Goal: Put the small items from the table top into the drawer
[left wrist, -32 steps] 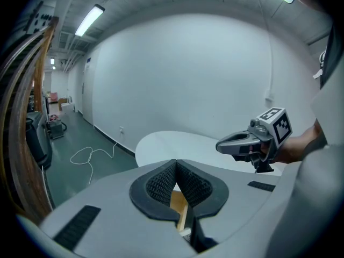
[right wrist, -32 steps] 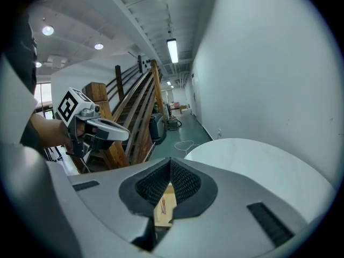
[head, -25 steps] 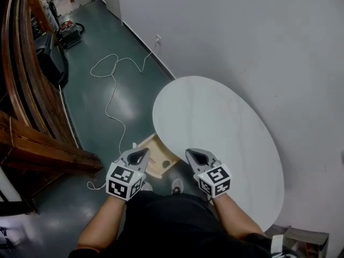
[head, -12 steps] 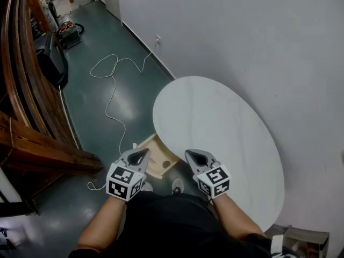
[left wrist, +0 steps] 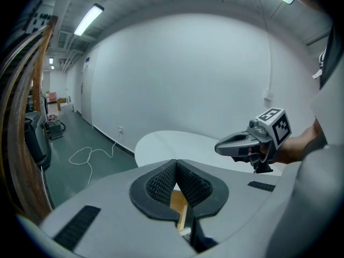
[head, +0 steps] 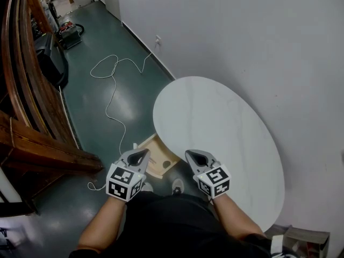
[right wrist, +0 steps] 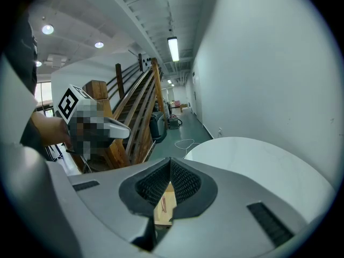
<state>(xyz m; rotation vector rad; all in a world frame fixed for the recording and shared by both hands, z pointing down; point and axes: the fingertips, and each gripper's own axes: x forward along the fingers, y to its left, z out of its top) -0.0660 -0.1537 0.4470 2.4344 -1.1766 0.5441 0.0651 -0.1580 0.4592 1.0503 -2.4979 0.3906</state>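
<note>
A round white table (head: 215, 117) stands by the wall, and I see no small items on its top. Under its near-left edge an open wooden drawer (head: 157, 163) sticks out, with a small dark round spot inside. My left gripper (head: 141, 153) hovers above the drawer's left side, shut and empty. My right gripper (head: 194, 155) hangs over the table's near edge, also shut with nothing in it. In the left gripper view the jaws (left wrist: 176, 164) meet, with the drawer's wood (left wrist: 179, 206) showing below them. The right gripper view shows the same closed jaws (right wrist: 170, 161).
A white cable (head: 110, 79) loops over the green floor left of the table. Wooden stair rails (head: 32, 117) run down the left side. A white wall backs the table. A cardboard box (head: 301, 241) sits at the bottom right. The person's shoes (head: 176, 185) are beside the drawer.
</note>
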